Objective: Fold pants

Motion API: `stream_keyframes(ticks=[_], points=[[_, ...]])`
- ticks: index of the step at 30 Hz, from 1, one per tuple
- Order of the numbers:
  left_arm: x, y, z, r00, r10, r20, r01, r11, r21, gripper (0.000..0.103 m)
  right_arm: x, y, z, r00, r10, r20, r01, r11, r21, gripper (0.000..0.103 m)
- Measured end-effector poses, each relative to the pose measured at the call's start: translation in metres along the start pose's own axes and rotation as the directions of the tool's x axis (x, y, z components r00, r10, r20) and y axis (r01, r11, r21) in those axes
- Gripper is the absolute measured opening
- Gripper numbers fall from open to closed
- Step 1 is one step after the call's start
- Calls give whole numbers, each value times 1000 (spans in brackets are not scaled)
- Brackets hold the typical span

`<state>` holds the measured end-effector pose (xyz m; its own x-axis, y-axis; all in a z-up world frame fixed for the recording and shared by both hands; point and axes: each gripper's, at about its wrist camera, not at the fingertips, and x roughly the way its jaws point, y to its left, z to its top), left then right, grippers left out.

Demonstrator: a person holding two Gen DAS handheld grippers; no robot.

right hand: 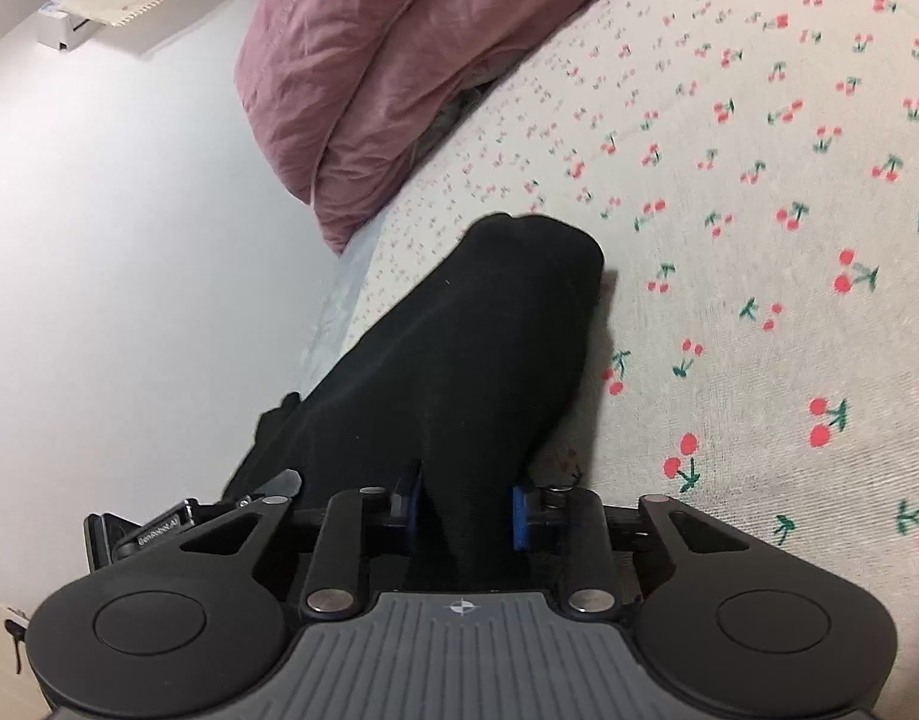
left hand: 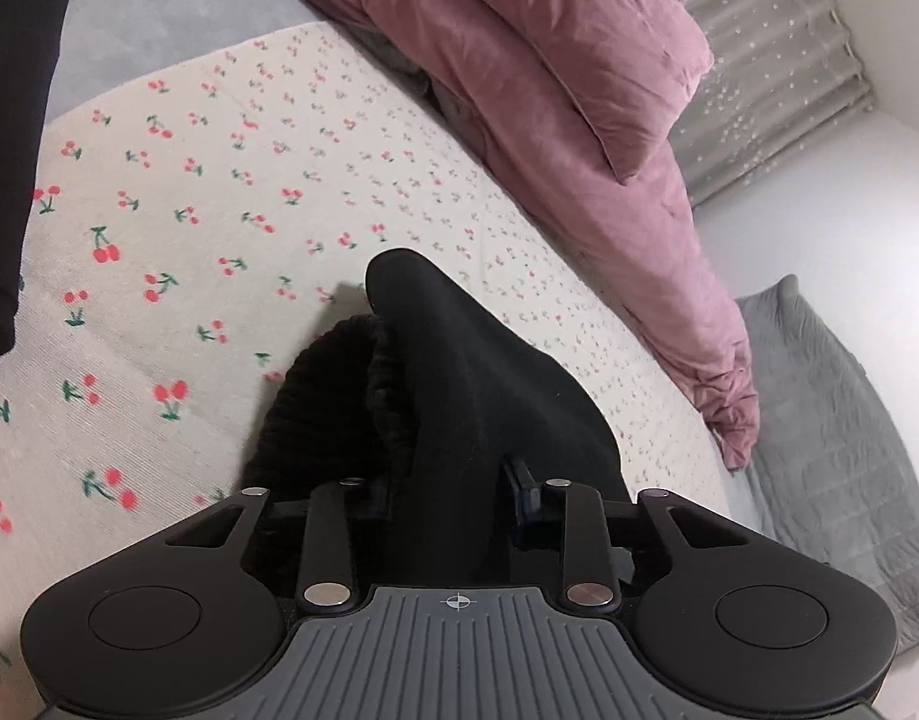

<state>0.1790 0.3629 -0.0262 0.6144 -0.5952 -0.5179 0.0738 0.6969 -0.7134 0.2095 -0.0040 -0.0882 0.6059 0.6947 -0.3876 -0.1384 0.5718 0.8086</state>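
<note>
The black pants (left hand: 459,396) are lifted above a cherry-print bed sheet (left hand: 207,192). My left gripper (left hand: 453,498) is shut on a bunch of the black fabric, with a ribbed band (left hand: 333,396) hanging on its left side. My right gripper (right hand: 465,510) is shut on another part of the pants (right hand: 477,336), with its blue pads (right hand: 520,513) pressed on the cloth. More black cloth (left hand: 15,138) hangs at the far left of the left wrist view. The fabric hides most of both grippers' fingers.
A pink duvet (left hand: 555,90) lies piled along the bed's far side and also shows in the right wrist view (right hand: 363,66). A grey quilted cushion (left hand: 831,420) lies beside the bed. A silver curtain (left hand: 765,42) hangs behind it. The cherry sheet (right hand: 759,210) spreads out to the right.
</note>
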Motion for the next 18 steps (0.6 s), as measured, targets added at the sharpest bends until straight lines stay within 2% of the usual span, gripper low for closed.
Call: stream_keyframes(ticks=[3,8,12,18], points=[[4,-18,-5,1000,13,-8,-13,1000,16,26,-23,1,6,1000,-5,23,5,1000,-9,28],[32,-47,-20,999,-24,-24,24,1000,-10,26,-73,-10,29,997,-33,71,34,999,-15,27],[72,-79,-33,997,-65,-48,65,998,-17,26,-117,-31,49,991,-81,104,82,997,-12,27],[136,-140,-52,991,-100,-84,103,994,28,26,-179,-81,75,977,-108,182,100,994,50,27]])
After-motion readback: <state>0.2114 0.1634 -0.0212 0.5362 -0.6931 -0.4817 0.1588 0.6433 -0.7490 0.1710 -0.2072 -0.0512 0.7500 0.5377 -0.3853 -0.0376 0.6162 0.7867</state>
